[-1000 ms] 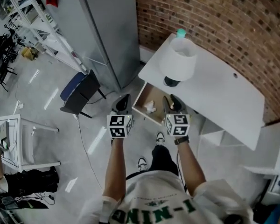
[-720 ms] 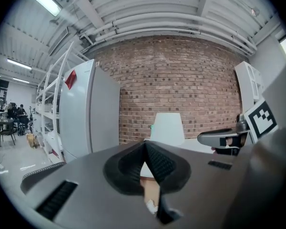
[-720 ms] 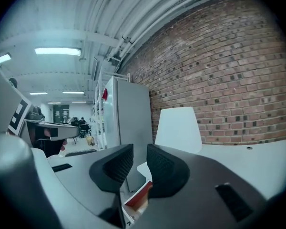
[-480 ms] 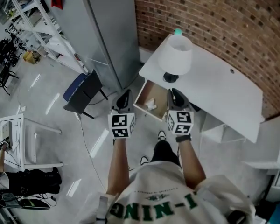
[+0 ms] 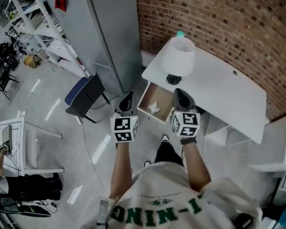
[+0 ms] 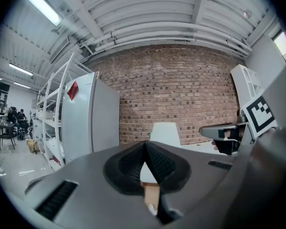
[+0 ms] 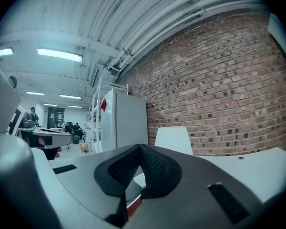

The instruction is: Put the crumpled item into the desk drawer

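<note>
Beside the open drawer (image 5: 157,94), two empty tools are held.
The crumpled item (image 5: 154,107) is seen inside it; the left tool (image 5: 127,99) is closed, and the right tool (image 5: 179,94) has just been closed on nothing.

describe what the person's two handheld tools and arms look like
Both the left tool and the right tool are grey bodies ending in black ribbed pads, each carrying a white cube with black square markers. The right tool's jaws have just closed on nothing. The person wears a white short-sleeved shirt with green lettering and a dark wristband on the right wrist.
</note>
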The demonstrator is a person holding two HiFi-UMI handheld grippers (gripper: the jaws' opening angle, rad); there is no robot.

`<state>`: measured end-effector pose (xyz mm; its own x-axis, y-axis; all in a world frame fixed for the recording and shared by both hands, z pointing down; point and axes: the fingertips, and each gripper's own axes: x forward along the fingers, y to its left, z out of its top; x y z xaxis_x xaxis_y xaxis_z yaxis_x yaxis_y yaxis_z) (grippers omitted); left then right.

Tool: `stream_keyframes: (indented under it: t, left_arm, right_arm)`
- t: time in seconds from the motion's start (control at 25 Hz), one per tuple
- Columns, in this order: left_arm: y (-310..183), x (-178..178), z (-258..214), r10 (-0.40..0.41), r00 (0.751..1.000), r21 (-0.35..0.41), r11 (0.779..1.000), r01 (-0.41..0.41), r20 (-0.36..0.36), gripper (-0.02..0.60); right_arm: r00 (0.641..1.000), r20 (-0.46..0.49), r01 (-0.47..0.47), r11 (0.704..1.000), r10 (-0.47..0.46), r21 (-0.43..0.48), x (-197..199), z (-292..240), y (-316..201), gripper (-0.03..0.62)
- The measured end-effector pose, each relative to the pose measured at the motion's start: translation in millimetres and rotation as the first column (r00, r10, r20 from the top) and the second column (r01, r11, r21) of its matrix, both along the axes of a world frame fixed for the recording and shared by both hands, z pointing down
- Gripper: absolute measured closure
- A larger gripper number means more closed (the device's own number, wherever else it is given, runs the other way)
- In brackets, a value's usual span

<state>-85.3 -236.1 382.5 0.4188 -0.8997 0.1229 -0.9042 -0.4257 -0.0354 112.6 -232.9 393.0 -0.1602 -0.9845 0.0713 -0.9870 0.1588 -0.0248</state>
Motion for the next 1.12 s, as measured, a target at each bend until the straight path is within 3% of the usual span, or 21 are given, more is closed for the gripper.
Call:
stream_keyframes:
  t: [0.68, 1.12]
  left_arm:
    - [9, -1, -3, 0.001, 1.000, 0.004, 1.000, -0.001, -0.012, 0.583]
    - [-18, 11, 10, -0.003, 1.000, -0.015, 1.000, 0.003, -0.015, 0.583]
  right_arm:
    - [1.000, -0.013, -0.021, 1.000, 0.021, -0.004, 7, -2, 11, 0.592]
    - [1.000, -0.015, -0.005, 0.999, 0.005, -0.038, 19, 16, -11, 0.592]
